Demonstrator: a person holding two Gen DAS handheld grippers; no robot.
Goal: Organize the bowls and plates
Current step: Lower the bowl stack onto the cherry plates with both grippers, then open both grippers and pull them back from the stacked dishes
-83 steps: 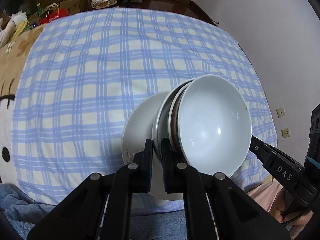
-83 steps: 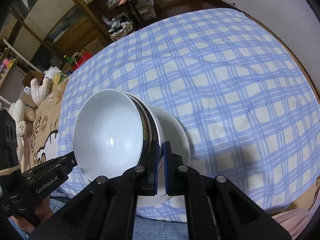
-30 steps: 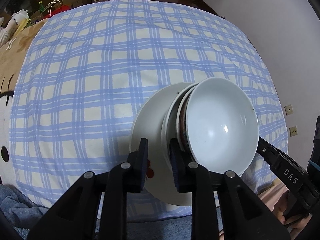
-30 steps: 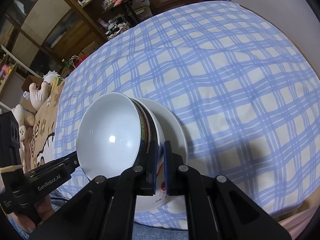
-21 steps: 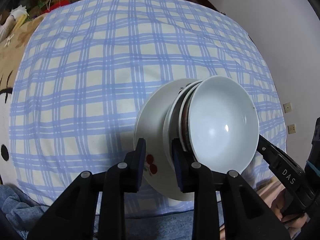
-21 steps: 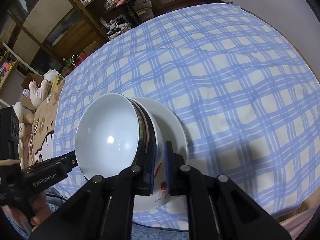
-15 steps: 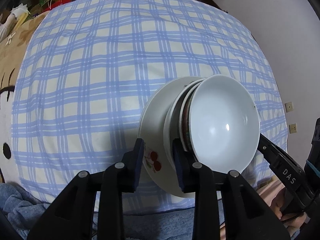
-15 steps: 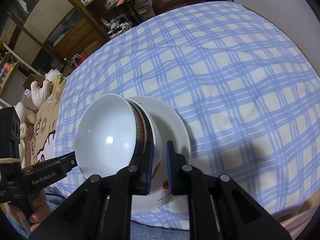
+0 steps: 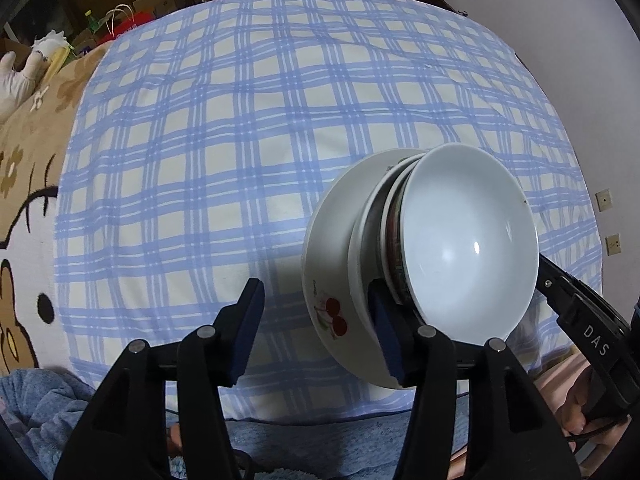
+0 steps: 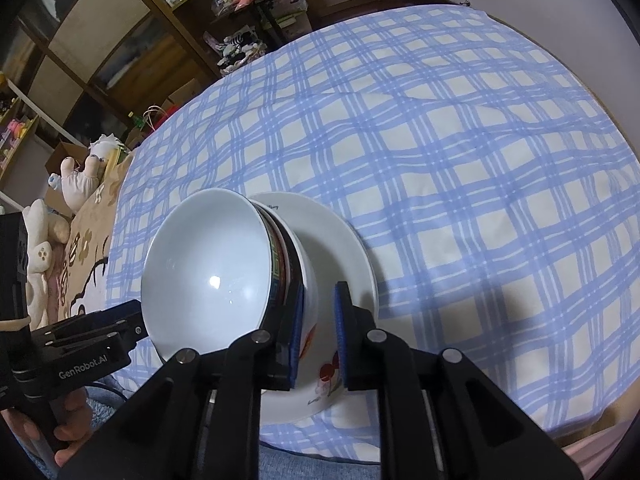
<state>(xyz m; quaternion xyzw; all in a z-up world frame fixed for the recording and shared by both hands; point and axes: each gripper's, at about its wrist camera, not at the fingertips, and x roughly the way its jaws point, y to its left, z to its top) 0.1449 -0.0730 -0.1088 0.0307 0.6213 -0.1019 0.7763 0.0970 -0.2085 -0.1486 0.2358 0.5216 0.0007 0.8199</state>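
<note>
Left gripper (image 9: pixel 316 330), earlier clamped on the plate (image 9: pixel 328 264), is seen opening, its fingers (image 9: pixel 248 320) spread wide. Right gripper (image 10: pixel 319 334) is opening slightly around the bowls (image 10: pixel 208 276), stacked on the checked tabletop (image 10: pixel 460 160).

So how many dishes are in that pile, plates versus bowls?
Plates: 1, the cherry-printed plate at the bottom.
Bowls: 3, it seems, nested on the plate; the middle one shows only its rim.
Total: 4 dishes.
</note>
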